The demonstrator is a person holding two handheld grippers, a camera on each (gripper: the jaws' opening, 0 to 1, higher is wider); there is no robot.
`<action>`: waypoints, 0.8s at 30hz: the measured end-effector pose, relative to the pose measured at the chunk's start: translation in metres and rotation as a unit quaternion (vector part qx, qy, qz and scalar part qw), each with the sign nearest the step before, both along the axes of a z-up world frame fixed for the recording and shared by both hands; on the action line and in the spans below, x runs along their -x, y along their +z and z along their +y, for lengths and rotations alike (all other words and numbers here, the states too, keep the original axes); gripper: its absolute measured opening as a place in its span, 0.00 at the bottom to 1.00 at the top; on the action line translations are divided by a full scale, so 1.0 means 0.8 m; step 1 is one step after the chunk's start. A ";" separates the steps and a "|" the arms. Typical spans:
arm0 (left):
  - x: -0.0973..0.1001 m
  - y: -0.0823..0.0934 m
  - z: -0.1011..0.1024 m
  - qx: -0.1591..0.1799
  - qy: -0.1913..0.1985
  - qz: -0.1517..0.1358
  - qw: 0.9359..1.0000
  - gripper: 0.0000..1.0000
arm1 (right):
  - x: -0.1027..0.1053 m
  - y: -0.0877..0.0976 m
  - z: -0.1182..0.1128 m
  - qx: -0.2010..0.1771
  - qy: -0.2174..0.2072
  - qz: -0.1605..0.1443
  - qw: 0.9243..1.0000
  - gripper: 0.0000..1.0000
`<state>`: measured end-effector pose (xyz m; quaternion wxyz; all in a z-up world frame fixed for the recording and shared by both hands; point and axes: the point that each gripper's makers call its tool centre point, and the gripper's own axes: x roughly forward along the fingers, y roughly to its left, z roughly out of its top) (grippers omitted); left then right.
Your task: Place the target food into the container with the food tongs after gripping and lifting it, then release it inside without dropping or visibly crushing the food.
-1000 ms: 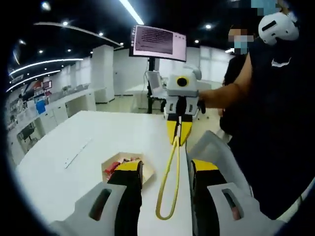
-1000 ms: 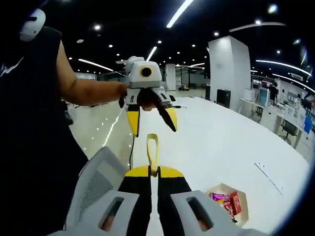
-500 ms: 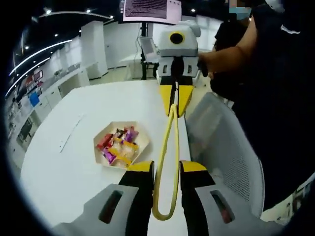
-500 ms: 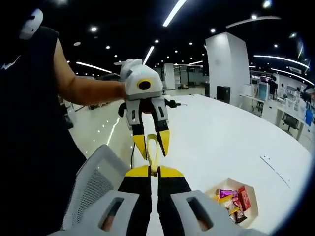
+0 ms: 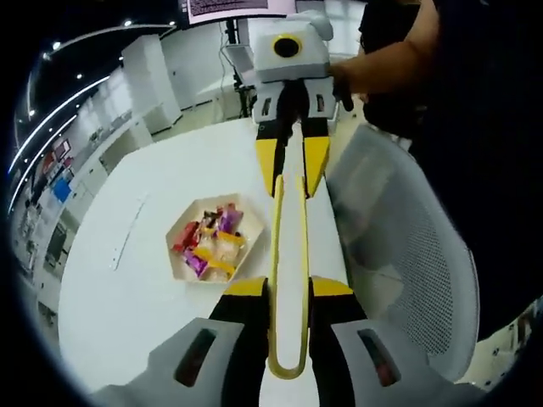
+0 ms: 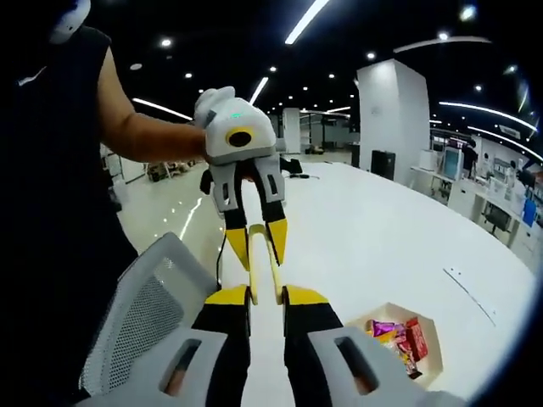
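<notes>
Yellow food tongs [image 5: 276, 246] stretch between my two grippers, above the white table's edge. My left gripper [image 5: 288, 288] is shut on their looped handle end, which curves back toward the camera. My right gripper [image 5: 292, 165] faces me from the top of the left gripper view, its yellow jaws slightly parted and lying against both tong arms near the tips. From the right gripper view the tongs [image 6: 277, 270] run from my right gripper [image 6: 266, 297] up to the left gripper [image 6: 257, 243]. A hexagonal paper container [image 5: 174, 254] with wrapped snacks [image 5: 208, 242] sits on the table, off to the side of the tongs; it is also the container [image 6: 399, 312].
A grey mesh office chair [image 5: 399, 254] stands against the table's edge under the grippers, seen again as the chair [image 6: 136, 314]. The white table [image 5: 127, 297] spreads wide around the container. A thin strip [image 5: 127, 233] lies on it. A person's arm [image 6: 144, 136] holds each gripper.
My left gripper's jaws have closed from wide open onto the tongs' handle end. My right gripper's jaws have parted a little and the tong arms have spread with them. Both views tilted toward the table.
</notes>
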<state>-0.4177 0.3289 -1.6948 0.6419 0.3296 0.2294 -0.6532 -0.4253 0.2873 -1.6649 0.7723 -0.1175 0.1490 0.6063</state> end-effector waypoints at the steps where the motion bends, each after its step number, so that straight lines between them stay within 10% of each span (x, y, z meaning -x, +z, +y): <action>1: -0.002 -0.002 0.001 -0.004 0.000 -0.007 1.000 0.12 | -0.003 -0.005 0.001 0.005 -0.003 -0.005 1.000 0.15; 24: -0.016 -0.069 -0.022 -0.033 0.006 -0.032 0.999 0.13 | -0.017 -0.084 -0.015 0.084 -0.014 -0.017 0.996 0.19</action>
